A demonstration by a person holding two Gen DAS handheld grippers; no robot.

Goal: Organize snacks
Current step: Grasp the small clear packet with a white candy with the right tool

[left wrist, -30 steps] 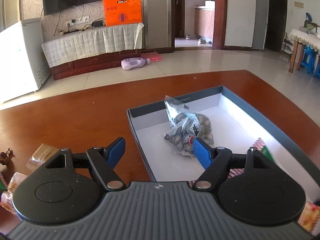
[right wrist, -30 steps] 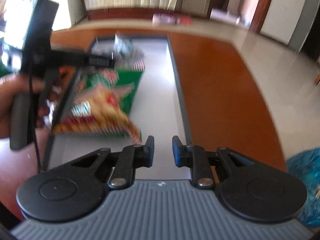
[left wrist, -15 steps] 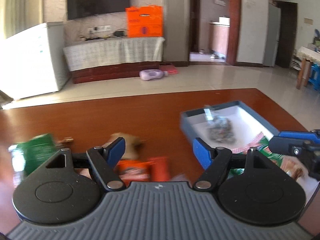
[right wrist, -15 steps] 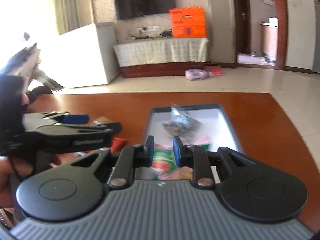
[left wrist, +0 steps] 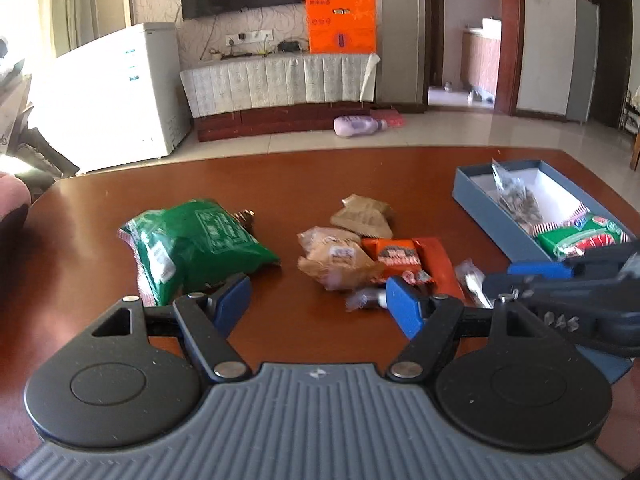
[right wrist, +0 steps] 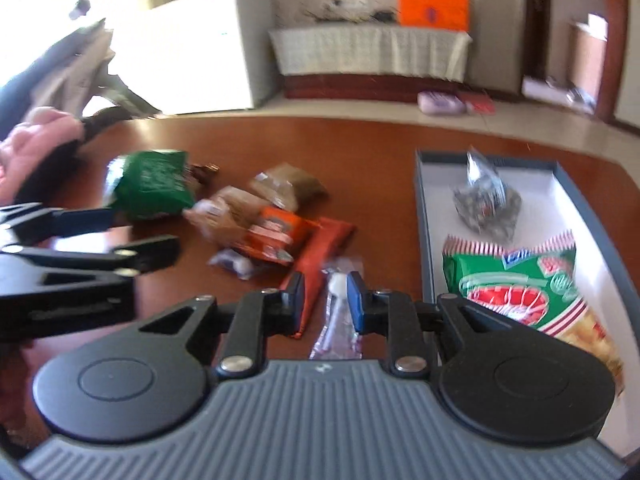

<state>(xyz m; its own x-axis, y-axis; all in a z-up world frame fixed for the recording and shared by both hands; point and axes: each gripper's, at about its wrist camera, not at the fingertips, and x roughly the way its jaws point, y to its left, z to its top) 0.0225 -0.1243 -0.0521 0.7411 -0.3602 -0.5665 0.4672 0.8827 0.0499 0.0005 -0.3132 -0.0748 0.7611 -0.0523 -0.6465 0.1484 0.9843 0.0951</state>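
Observation:
Loose snacks lie on the brown table: a green bag, brown packets, an orange packet and a small clear wrapper. My left gripper hangs open over the table in front of the pile, holding nothing. My right gripper has its jaws a narrow gap apart above the clear wrapper, and the pads do not press on it. The blue box at the right holds a clear bag of dark nuts and a green-red chip bag. Each gripper shows in the other's view: the right gripper, the left gripper.
A person's hand holds the left gripper at the table's left end. Beyond the far edge are a white freezer, a covered cabinet with an orange box, and a purple bottle on the floor.
Both grippers have swung left, away from the blue box and over to the loose snack pile. The left stays wide open and the right keeps its narrow gap.

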